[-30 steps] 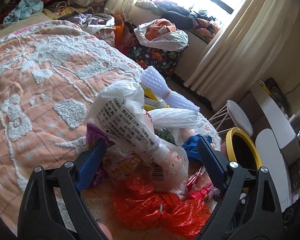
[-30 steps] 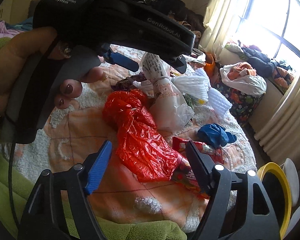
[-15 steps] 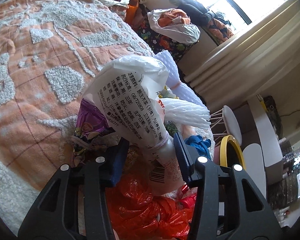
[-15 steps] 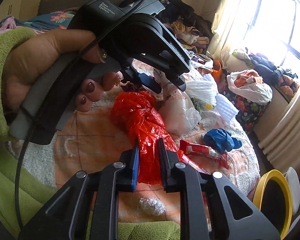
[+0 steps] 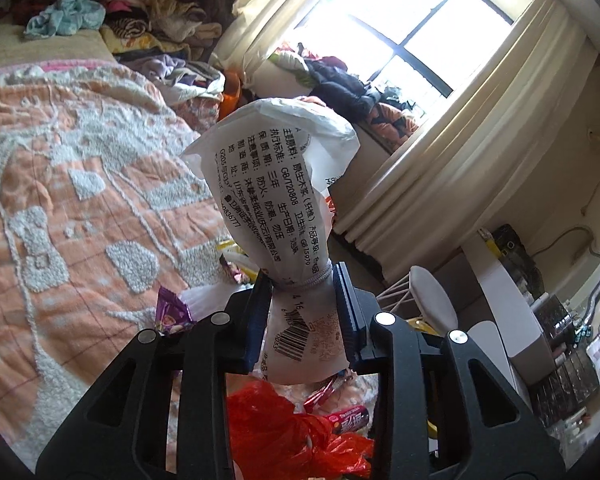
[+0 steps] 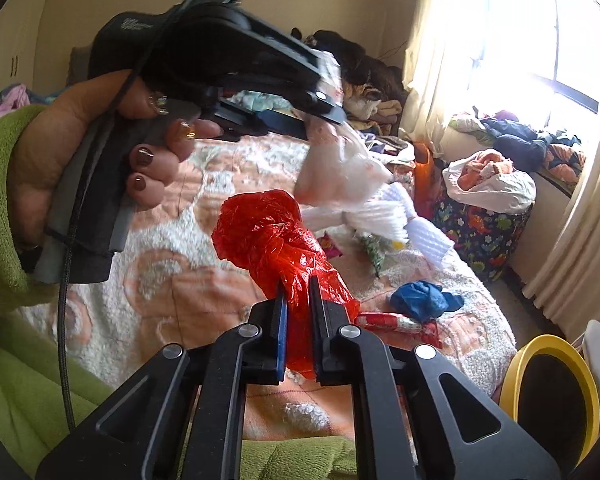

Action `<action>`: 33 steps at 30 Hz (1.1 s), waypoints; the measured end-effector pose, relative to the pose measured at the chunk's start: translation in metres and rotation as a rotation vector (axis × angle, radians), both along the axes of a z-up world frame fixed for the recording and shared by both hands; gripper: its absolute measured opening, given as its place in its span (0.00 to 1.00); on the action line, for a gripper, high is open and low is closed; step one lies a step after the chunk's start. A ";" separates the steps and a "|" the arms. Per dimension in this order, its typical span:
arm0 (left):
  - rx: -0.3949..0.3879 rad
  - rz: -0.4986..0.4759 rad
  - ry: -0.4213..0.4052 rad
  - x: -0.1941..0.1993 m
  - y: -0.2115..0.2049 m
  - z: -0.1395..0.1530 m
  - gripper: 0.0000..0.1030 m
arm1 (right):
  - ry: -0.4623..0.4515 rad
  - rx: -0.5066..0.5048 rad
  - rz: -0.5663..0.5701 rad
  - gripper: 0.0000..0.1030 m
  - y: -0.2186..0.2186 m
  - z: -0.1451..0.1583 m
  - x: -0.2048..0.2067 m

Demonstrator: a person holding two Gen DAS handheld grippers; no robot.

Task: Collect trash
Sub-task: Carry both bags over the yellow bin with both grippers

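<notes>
Trash: the white printed bag is sitting clamped in the left gripper, whose jaws have just been closing on its tied neck. The right gripper is pinching the red plastic bag tight, the bedspread lying at 6 o'clock.

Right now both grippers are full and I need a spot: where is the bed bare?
Bare: the orange blanket between the clothes pile and the purple wrapper. Crowded: the corner near the yellow bin, with the blue cloth and wrappers.
</notes>
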State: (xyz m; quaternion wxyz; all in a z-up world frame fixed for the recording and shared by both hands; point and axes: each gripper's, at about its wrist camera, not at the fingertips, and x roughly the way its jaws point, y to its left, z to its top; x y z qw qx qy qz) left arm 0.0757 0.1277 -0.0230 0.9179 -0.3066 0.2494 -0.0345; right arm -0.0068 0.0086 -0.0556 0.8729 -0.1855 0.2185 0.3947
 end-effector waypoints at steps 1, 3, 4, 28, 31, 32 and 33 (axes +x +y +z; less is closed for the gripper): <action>0.012 0.006 -0.018 -0.002 0.000 0.006 0.24 | 0.000 0.014 -0.013 0.09 -0.004 0.003 0.001; 0.032 0.011 -0.048 -0.006 -0.002 0.017 0.24 | 0.001 0.045 -0.037 0.09 -0.012 0.010 0.002; 0.037 0.009 -0.058 -0.006 -0.003 0.021 0.24 | 0.000 0.058 -0.050 0.09 -0.017 0.013 0.003; 0.072 -0.122 -0.101 -0.008 -0.063 0.036 0.24 | -0.024 0.226 -0.350 0.08 -0.124 0.045 0.031; 0.087 -0.147 -0.099 -0.007 -0.074 0.036 0.24 | -0.023 0.237 -0.376 0.08 -0.133 0.046 0.034; 0.089 -0.154 -0.099 -0.007 -0.077 0.037 0.24 | -0.022 0.241 -0.384 0.08 -0.136 0.046 0.035; 0.091 -0.161 -0.098 -0.007 -0.081 0.037 0.24 | -0.023 0.248 -0.395 0.08 -0.140 0.048 0.035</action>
